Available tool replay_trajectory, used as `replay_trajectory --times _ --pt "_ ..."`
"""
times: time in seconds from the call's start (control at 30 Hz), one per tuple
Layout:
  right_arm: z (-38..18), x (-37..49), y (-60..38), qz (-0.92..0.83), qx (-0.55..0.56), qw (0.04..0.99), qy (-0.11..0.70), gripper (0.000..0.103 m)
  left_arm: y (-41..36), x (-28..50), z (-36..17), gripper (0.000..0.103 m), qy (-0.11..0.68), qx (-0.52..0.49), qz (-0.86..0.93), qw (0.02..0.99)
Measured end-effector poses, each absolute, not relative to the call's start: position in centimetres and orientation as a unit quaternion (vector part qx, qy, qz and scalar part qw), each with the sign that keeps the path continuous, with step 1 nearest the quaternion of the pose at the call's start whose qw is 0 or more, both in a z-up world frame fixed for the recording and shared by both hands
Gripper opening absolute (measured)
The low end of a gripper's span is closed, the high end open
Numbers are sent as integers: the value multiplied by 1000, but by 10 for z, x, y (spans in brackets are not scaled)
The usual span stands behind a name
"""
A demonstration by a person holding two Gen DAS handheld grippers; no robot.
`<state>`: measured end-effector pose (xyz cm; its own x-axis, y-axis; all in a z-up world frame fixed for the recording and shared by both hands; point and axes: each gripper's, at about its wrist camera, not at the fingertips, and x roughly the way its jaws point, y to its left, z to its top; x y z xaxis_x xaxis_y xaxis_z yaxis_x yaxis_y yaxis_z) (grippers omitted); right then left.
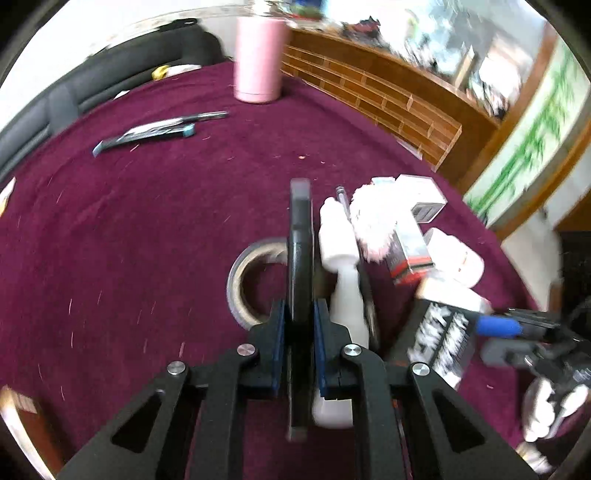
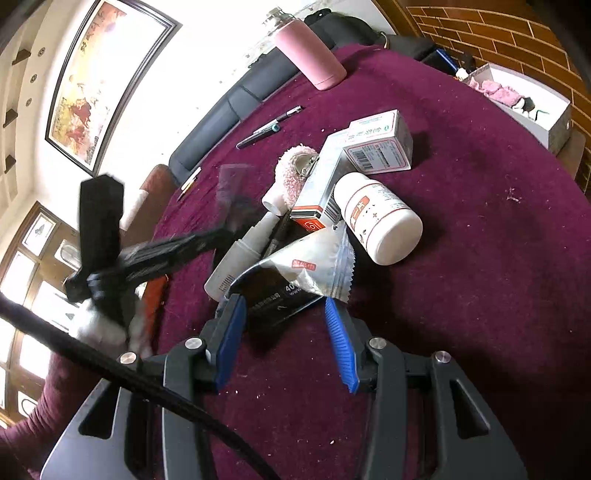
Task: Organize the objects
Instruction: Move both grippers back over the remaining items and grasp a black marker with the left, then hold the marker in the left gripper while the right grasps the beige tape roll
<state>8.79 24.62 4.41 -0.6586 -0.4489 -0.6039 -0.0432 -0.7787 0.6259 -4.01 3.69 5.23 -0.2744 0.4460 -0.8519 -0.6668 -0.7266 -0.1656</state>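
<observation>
The left gripper point(image 1: 300, 317) is clamped on a thin dark flat card point(image 1: 300, 258), held edge-up above the maroon tablecloth point(image 1: 147, 221) beside the tape roll point(image 1: 240, 280). The right gripper point(image 2: 284, 314) stands open, straddling a black box point(image 2: 280, 299) at the clutter's near edge.

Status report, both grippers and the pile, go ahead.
Left gripper shut on flat black object. Right gripper open at black box. Pill bottle crowds pile.

A home living room: dark sofa point(image 2: 221, 107), framed painting point(image 2: 99, 81), brick wall point(image 2: 498, 33), maroon-clothed table point(image 2: 480, 258).
</observation>
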Motion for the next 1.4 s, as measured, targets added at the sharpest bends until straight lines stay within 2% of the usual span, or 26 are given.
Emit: replay_trajectory --times 0.27,0.53,0.73,0.77,0.9,1.07,1.1,1.13,1.17,1.2,1.33,1.4 --pt "86 54 203 -867 403 160 -247 47 -49 16 43 11 41 -512 811 282" --pt "89 -37 148 -868 464 126 -125 47 -48 29 36 12 37 -510 814 276" --pt "115 -43 137 -880 449 119 -99 49 -37 36 35 26 49 -493 825 273" --pt "111 -49 131 -875 466 109 -77 54 -35 38 34 28 55 -486 829 272" --pt "71 -74 118 -842 536 58 1 54 -29 43 33 40 59 -466 839 273" --pt "53 -83 107 -838 542 40 41 54 -36 55 32 39 55 -445 850 278" --pt "48 -85 103 -834 547 42 51 53 -38 56 33 37 52 -447 848 279" --pt "41 -85 99 -829 554 44 58 46 -41 56 33 32 50 -449 848 277" --pt "44 -83 98 -838 541 47 55 39 -45 56 34 19 48 -451 849 270" --pt "44 -80 97 -837 542 56 51 33 -48 55 33 11 41 -455 848 271" --pt "50 -72 102 -842 535 64 14 10 -71 59 34 11 -18 -461 843 278" --pt "53 -67 108 -846 528 75 -17 10 -75 62 37 11 -26 -456 845 276"
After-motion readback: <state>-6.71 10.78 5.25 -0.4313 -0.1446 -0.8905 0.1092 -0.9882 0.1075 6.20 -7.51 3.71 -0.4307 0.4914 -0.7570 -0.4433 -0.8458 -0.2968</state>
